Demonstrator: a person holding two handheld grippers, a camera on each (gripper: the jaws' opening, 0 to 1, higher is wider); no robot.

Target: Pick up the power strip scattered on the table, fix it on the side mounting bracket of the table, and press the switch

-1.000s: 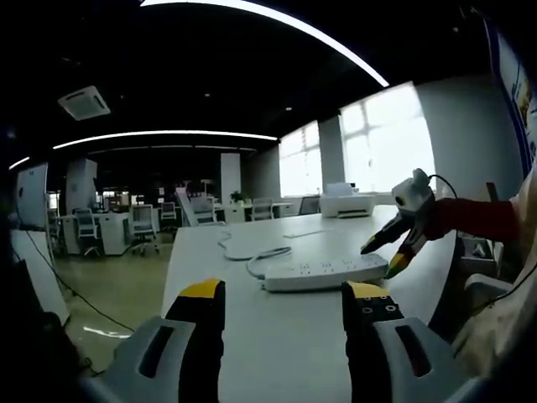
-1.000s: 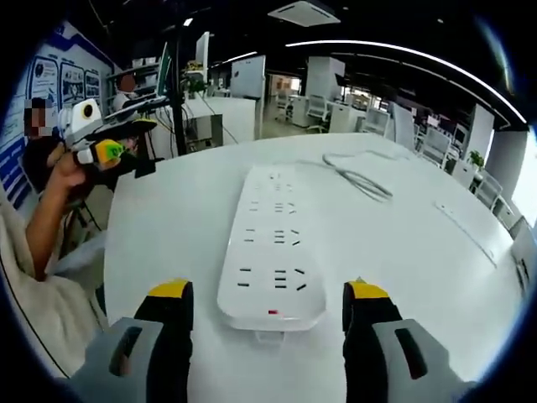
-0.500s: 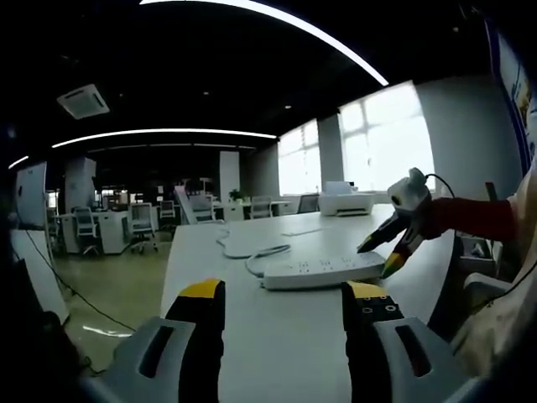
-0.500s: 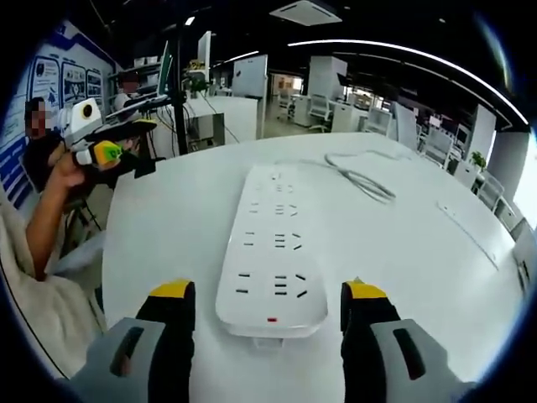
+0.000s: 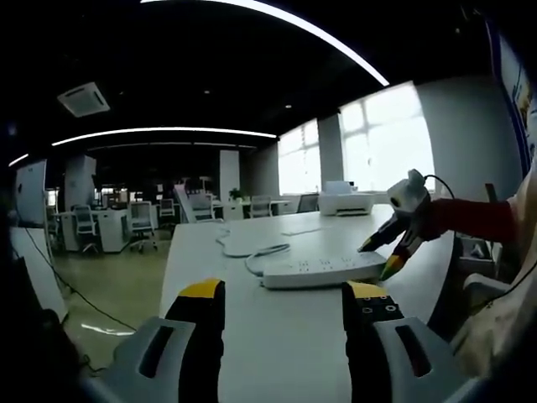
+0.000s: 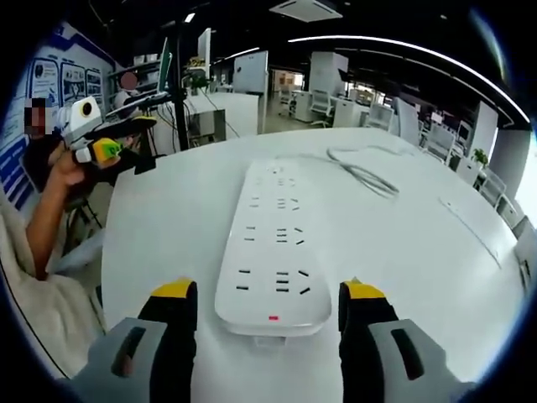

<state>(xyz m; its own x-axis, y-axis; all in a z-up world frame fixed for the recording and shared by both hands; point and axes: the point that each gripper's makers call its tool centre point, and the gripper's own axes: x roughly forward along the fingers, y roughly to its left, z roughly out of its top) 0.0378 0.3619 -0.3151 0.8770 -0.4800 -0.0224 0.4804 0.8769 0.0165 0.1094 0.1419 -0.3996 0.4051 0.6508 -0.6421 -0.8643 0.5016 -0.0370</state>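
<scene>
- A white power strip [image 6: 273, 244] is lying flat on a white table [image 6: 168, 218] in an open-plan office, its near end with a small red mark sitting between the two yellow-tipped jaws of the right gripper [image 6: 267, 294].
- The right gripper's jaws are standing spread, one on each side of the strip's near end; whether they are touching its sides cannot be told.
- The strip's pale cord [image 6: 361, 175] is trailing away from its far end and curling across the tabletop.
- In the left gripper view, the same power strip [image 5: 323, 271] is resting near the table's right edge, with its cord [image 5: 252, 252] looping off to the left.
- The left gripper [image 5: 284, 295] is hovering with its jaws wide apart and nothing between them, well apart from the strip.
- The right gripper [image 5: 388, 256] is showing at the strip's right end in the left gripper view, its tips pointing down at the strip, with a red sleeve [image 5: 474, 218] behind it.
- In the right gripper view, the left gripper [image 6: 105, 143] is being held by a hand [image 6: 63, 172] off the table's left side.
- Office chairs [image 5: 143, 225] and desks are standing in the background under long ceiling light strips [image 5: 159, 134].
</scene>
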